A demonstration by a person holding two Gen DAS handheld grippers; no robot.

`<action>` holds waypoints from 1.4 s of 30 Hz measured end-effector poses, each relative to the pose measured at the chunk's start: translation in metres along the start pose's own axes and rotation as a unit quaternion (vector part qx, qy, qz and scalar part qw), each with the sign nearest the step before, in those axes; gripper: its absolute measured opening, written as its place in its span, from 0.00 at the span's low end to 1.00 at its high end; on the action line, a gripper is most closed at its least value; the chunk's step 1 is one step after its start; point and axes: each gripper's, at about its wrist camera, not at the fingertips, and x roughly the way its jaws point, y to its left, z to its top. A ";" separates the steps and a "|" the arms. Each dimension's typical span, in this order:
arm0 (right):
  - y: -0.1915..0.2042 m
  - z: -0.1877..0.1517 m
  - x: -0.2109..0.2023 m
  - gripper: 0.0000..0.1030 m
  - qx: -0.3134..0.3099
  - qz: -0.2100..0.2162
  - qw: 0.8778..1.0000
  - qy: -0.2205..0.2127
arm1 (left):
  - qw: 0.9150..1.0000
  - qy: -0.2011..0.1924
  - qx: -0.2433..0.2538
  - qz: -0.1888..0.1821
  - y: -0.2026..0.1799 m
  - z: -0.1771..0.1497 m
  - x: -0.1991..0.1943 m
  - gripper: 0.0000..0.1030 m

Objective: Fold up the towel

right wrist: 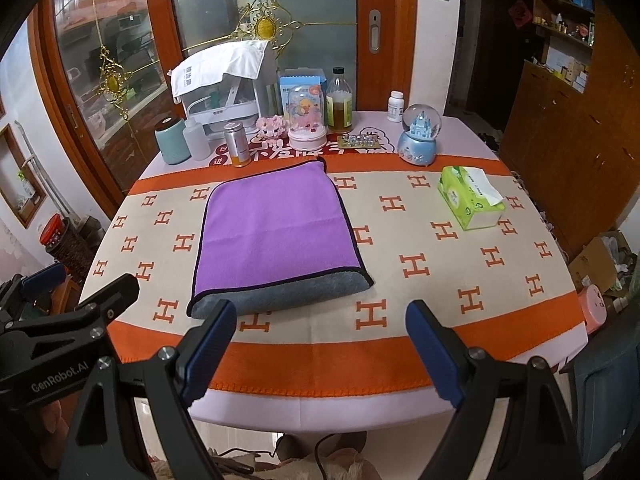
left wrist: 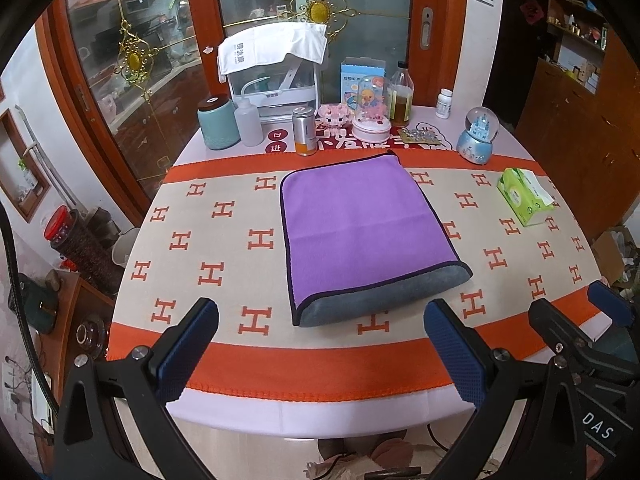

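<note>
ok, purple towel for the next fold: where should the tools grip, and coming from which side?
Probably the two near corners of the towel. Its grey underside rolls up along the near edge, a thick lip to pinch. Come in low from the near side, left tool on the left corner, right tool on the right. Both tools are open and clear of the cloth.

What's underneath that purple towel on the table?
The purple towel is folded over its own grey side, showing along the near edge. Beneath lies the orange H-patterned cloth. Anything between the layers is hidden.

Tissue pack [left wrist: 525,197], snow globe [left wrist: 479,136] (blue castle inside), teal canister [left wrist: 218,124]
</note>
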 end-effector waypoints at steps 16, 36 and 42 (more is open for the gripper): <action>0.014 -0.010 0.003 0.85 0.013 -0.011 1.000 0.009 | 0.999 0.013 -0.007 -0.029 0.031 -0.011 0.018 0.99; -0.031 0.028 0.113 0.81 -0.041 0.040 0.998 0.038 | 0.994 0.098 0.005 -0.038 0.031 -0.013 0.116 0.90; -0.051 0.035 0.160 0.72 -0.088 0.073 0.991 0.065 | 0.992 0.102 0.023 -0.077 0.035 -0.015 0.153 0.88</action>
